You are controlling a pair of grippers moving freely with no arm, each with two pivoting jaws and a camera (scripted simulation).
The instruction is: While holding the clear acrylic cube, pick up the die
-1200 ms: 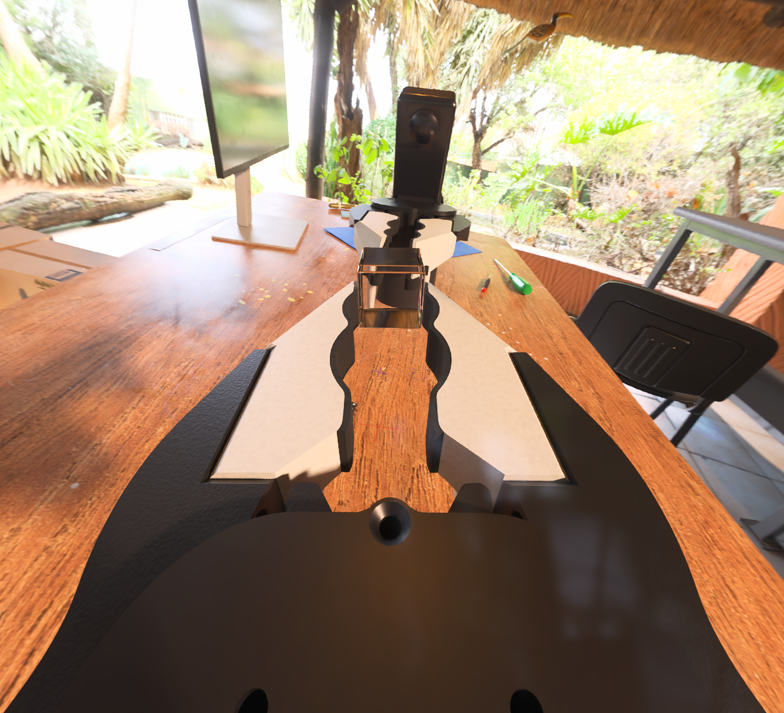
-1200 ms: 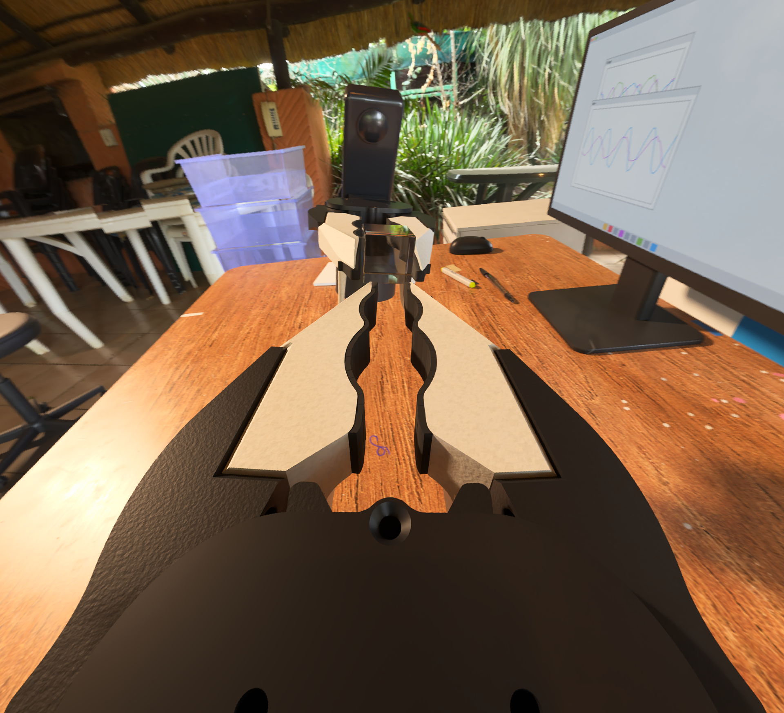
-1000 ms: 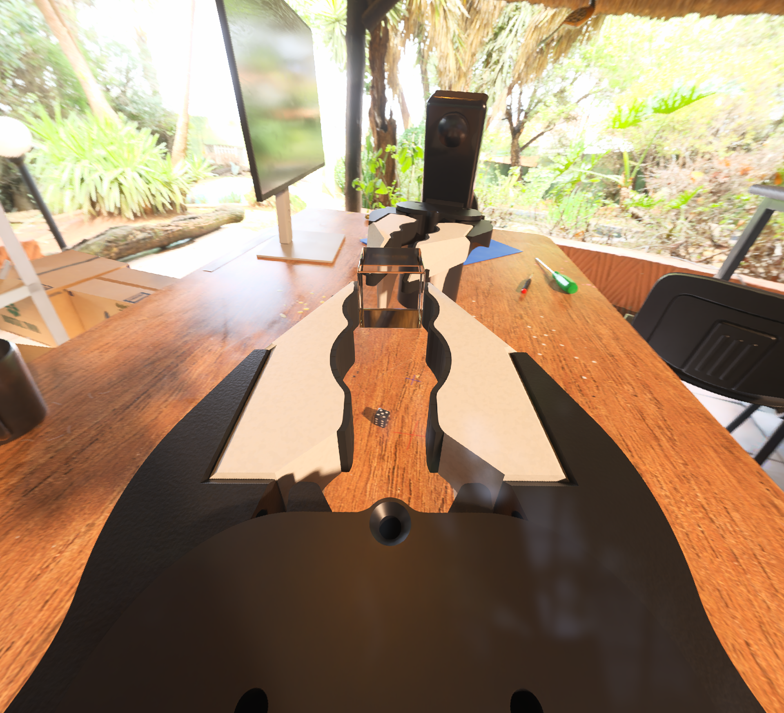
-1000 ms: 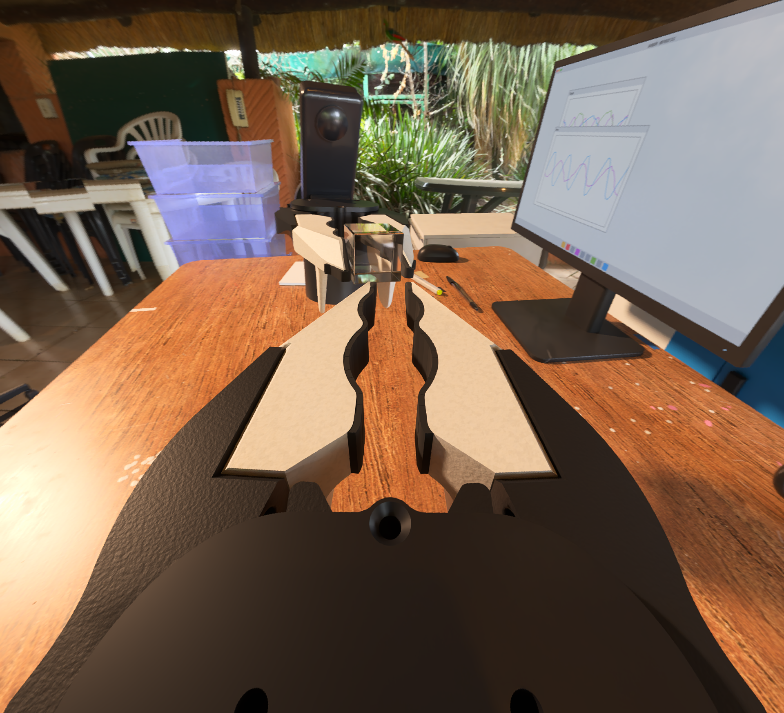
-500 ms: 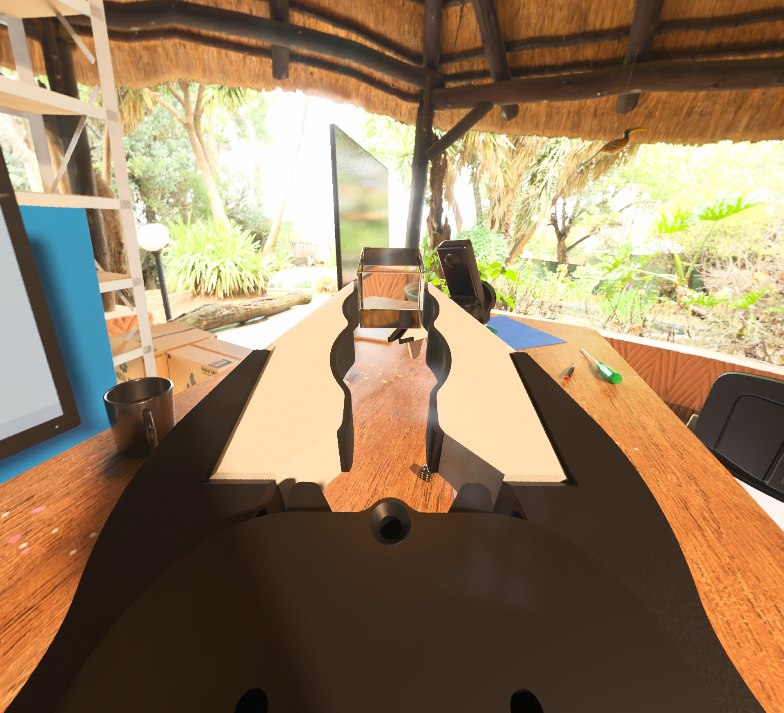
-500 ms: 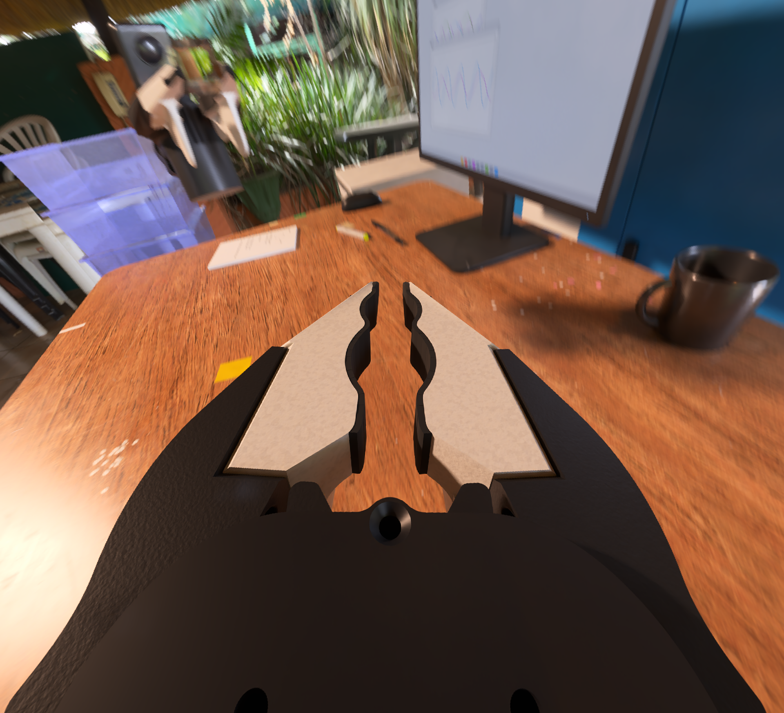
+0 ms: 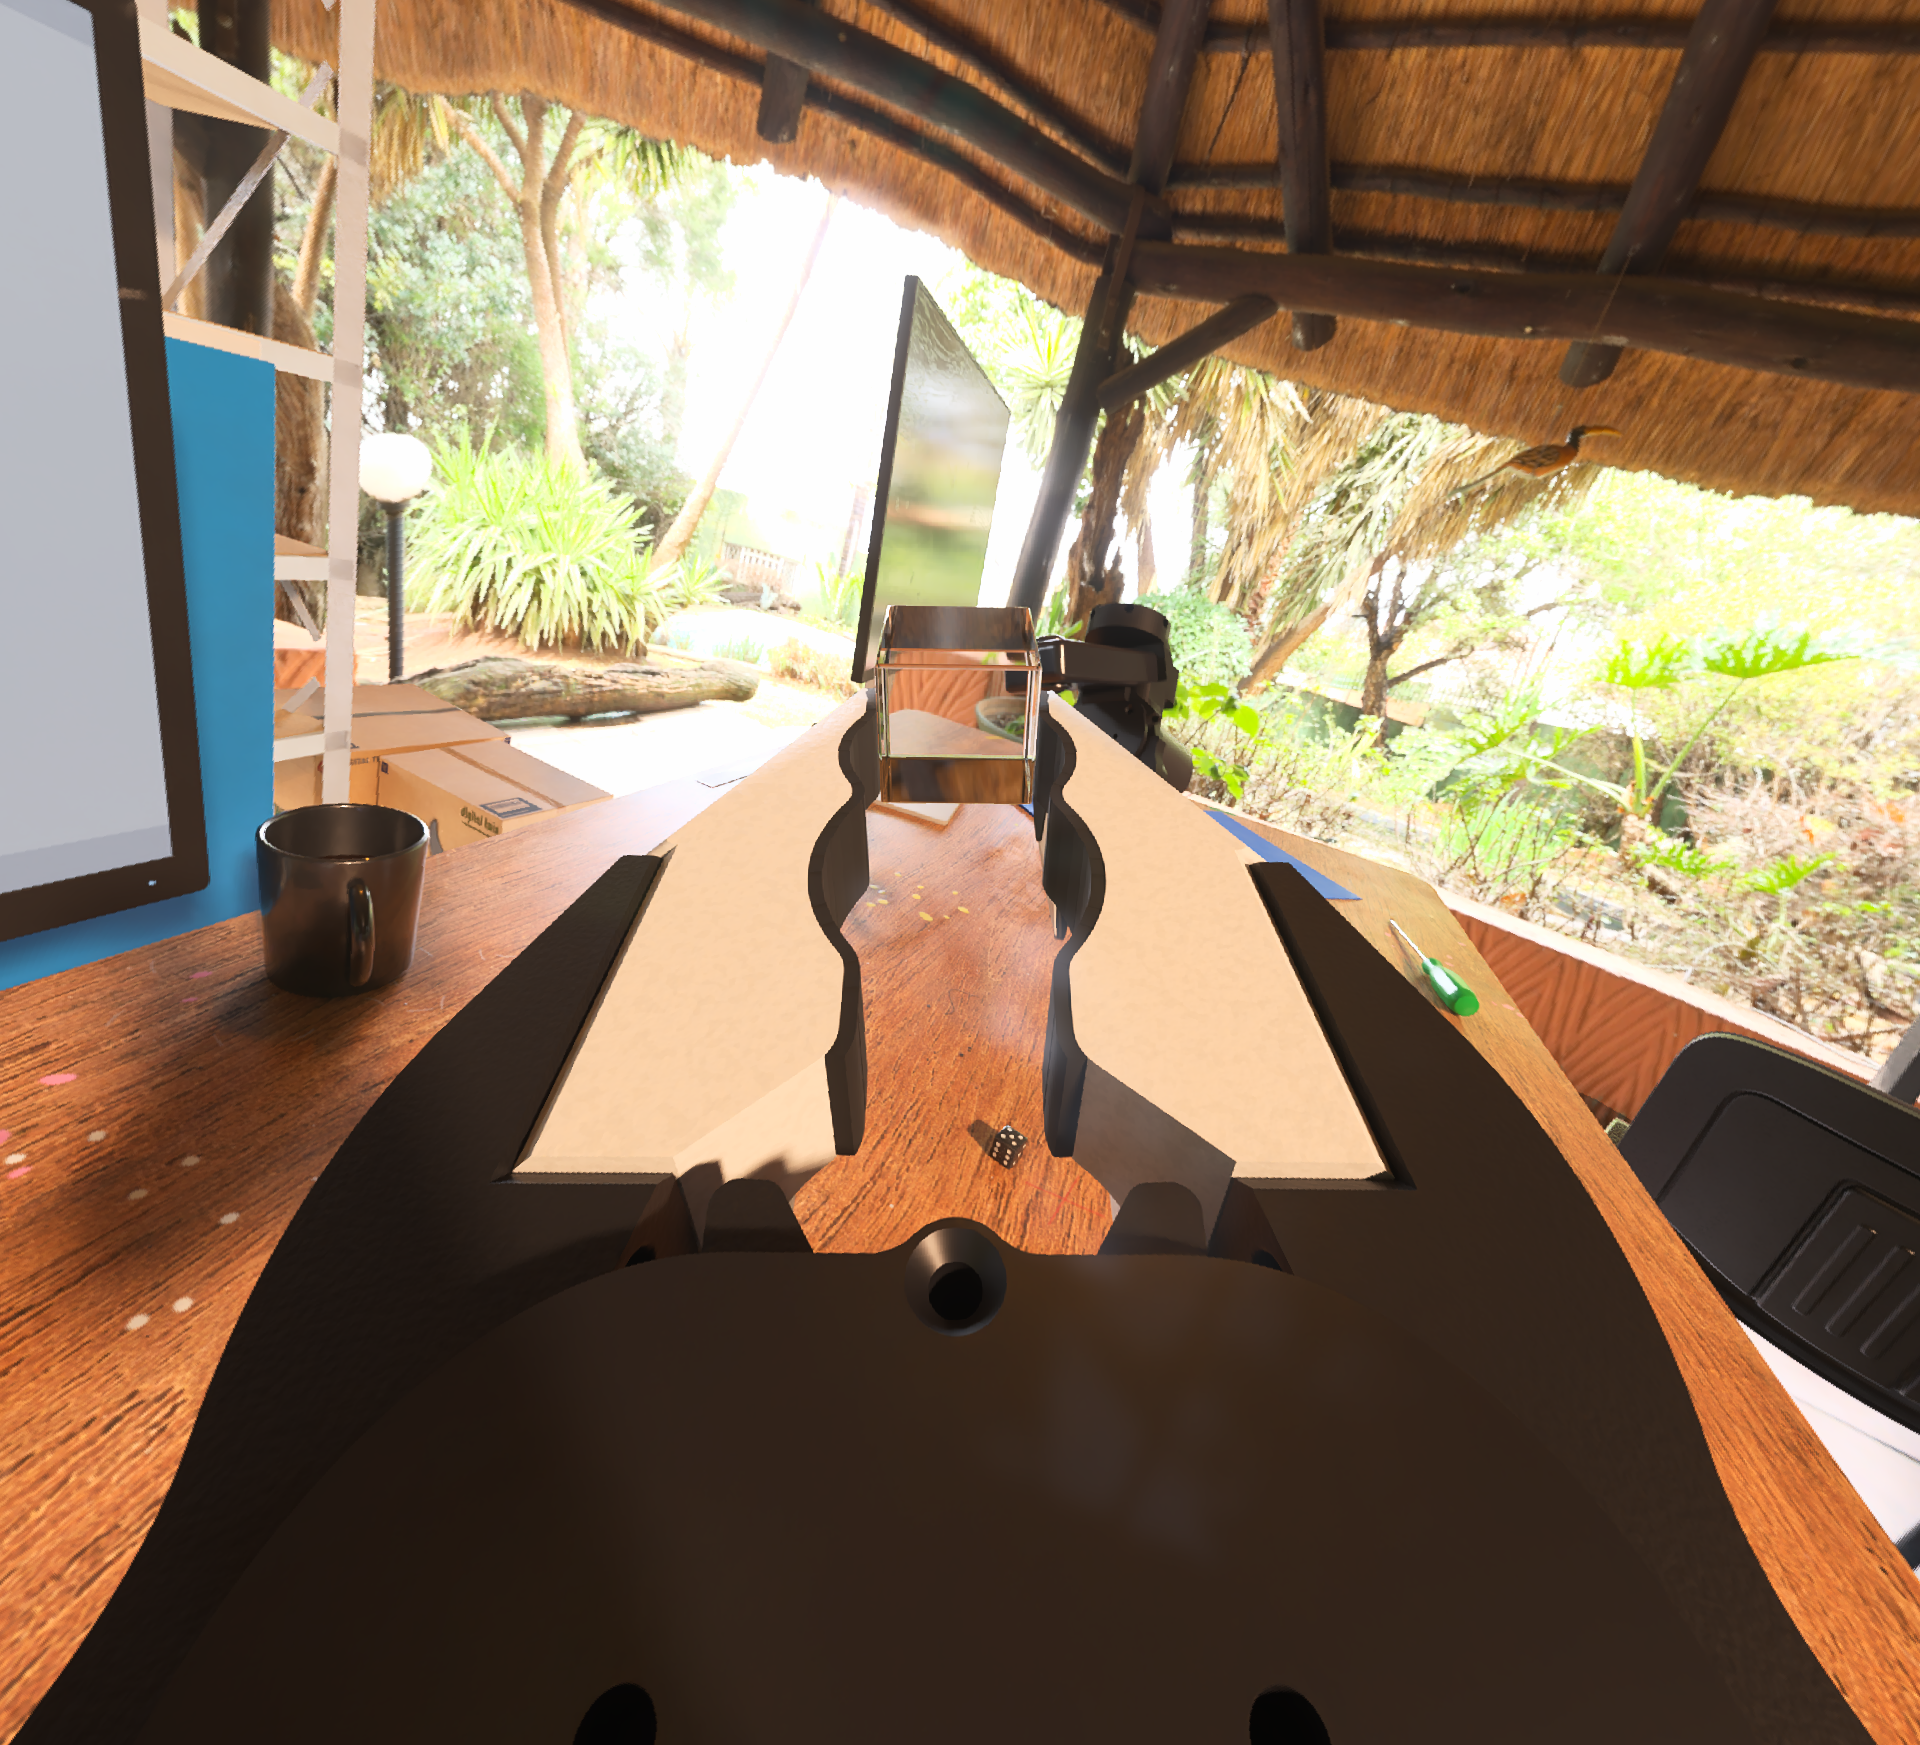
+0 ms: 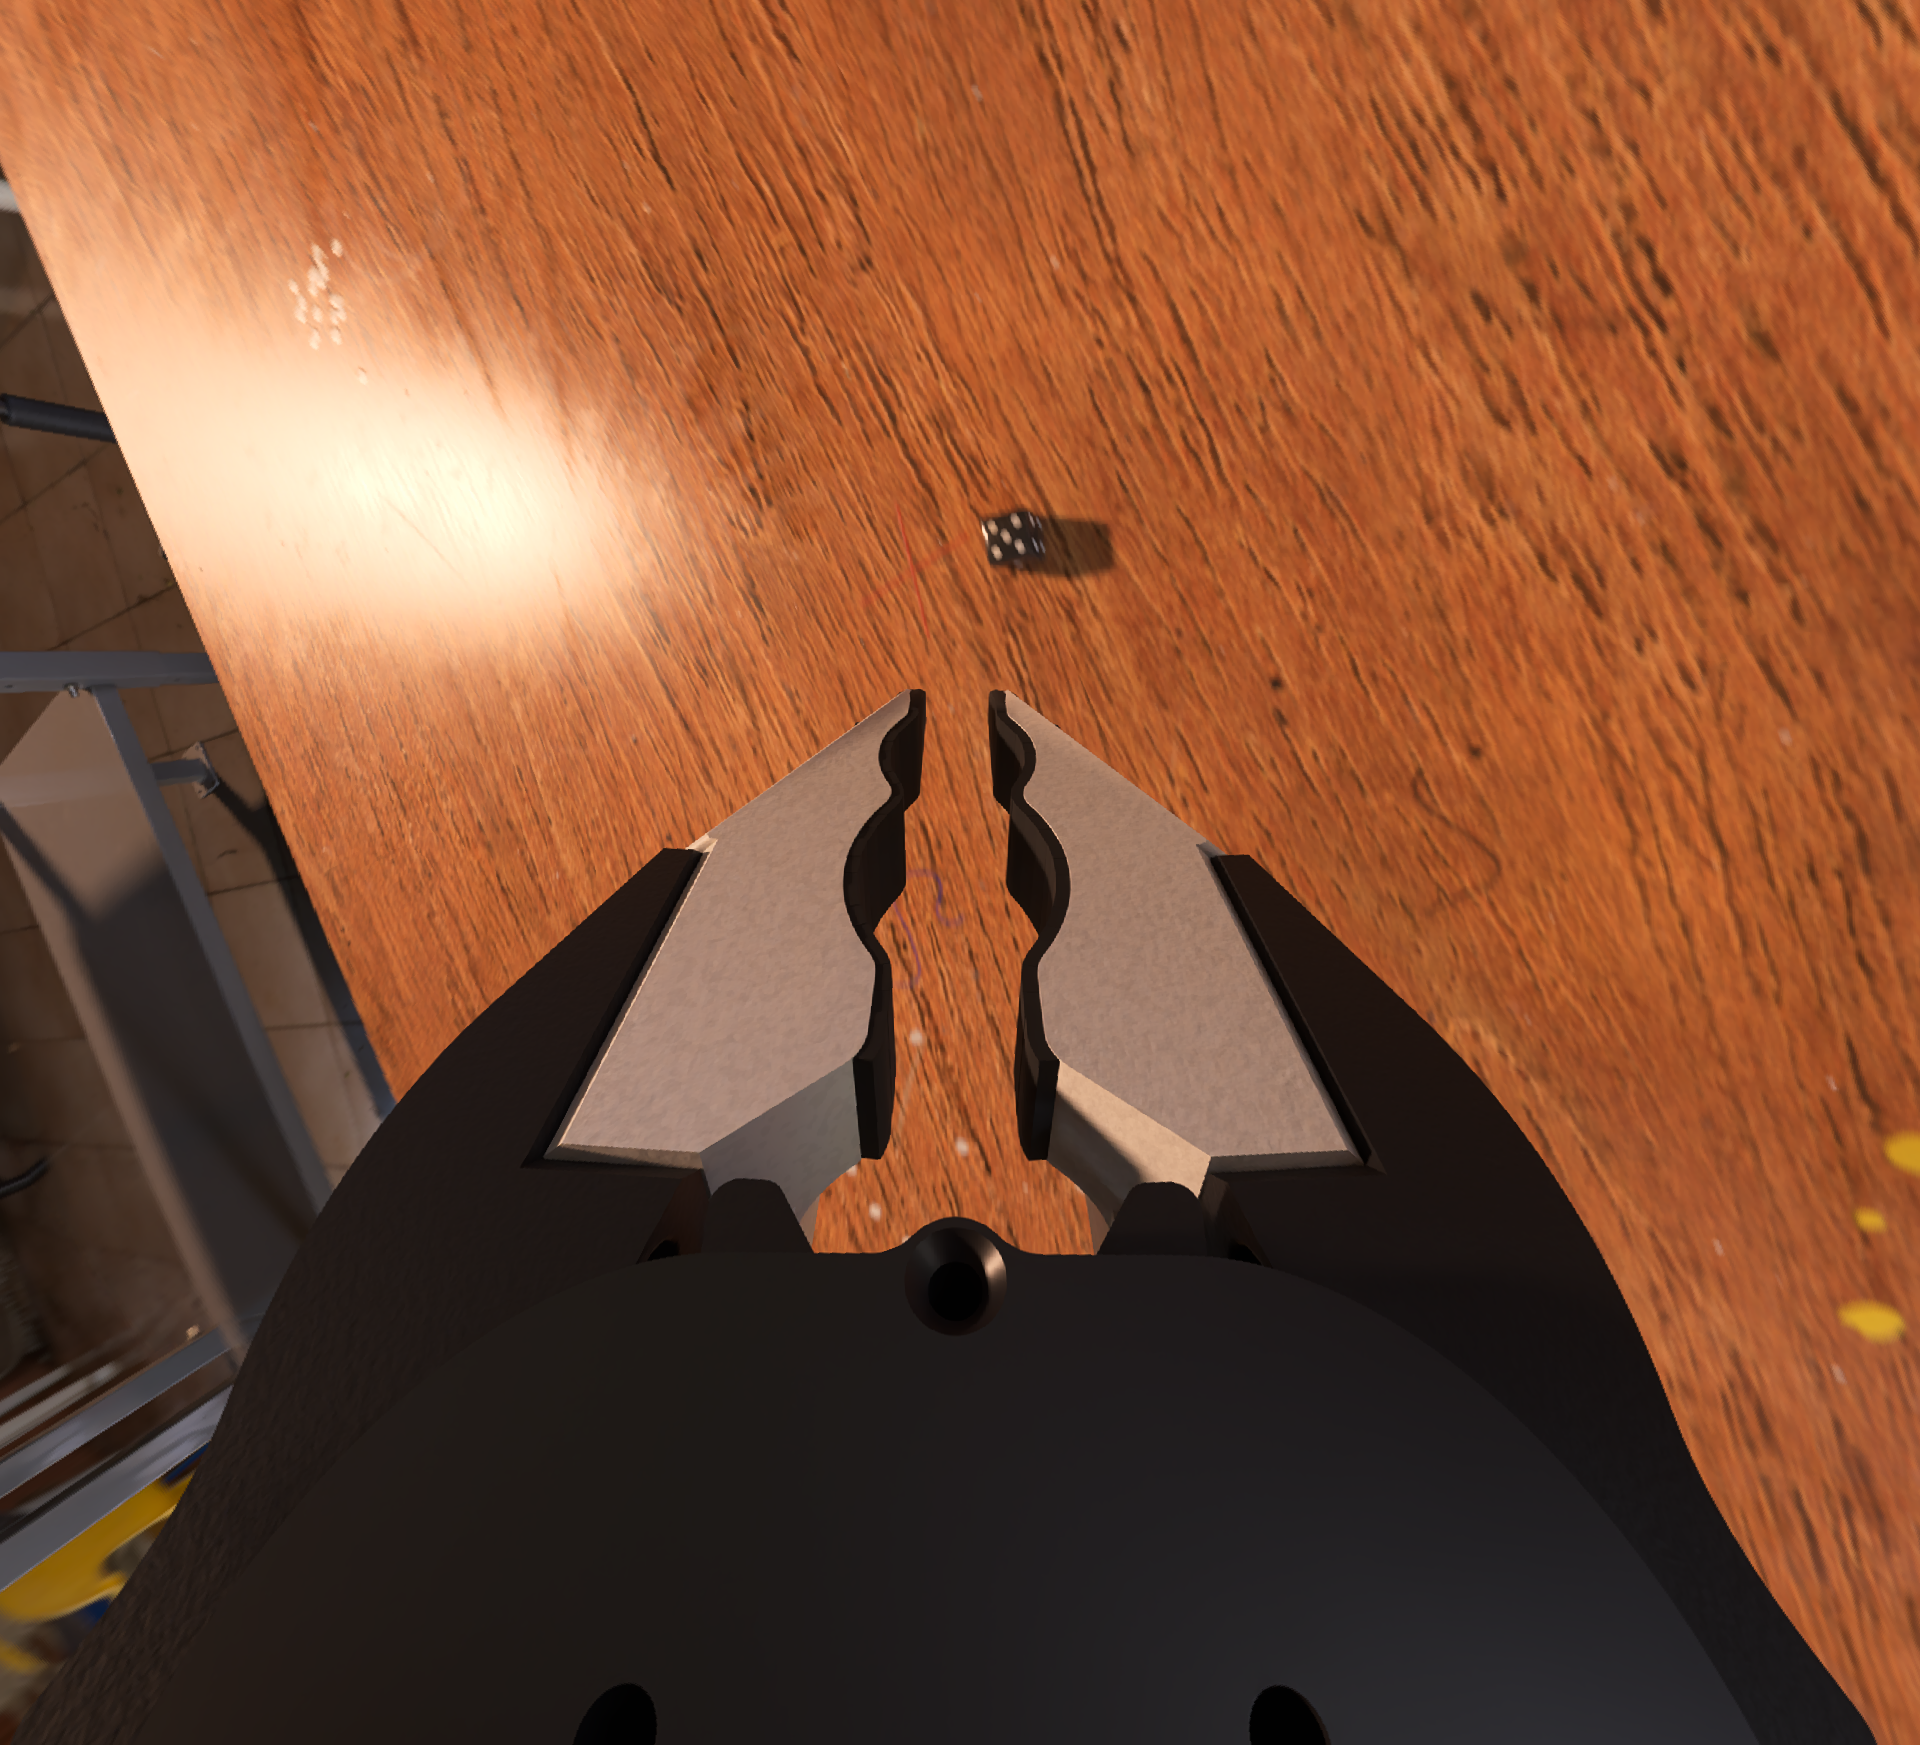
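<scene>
Gripping the clear acrylic cube (image 7: 957,706) between its 2 fingertips, the left gripper (image 7: 957,719) holds it raised well above the wooden table (image 7: 312,1124), the tips pressed on 2 opposite faces. The right gripper (image 8: 954,704) points down at the table with its jaws only a narrow slit apart and nothing between them. The die (image 8: 1014,539) lies on the bare wood just ahead of those tips and slightly to their right, apart from them; the left wrist view shows it too, low on the table beneath the left fingers. Small, hard and probably very light, it should skid or tumble if nudged, so the jaws likely need to widen, straddle it squarely and close on 2 opposite flat faces.
</scene>
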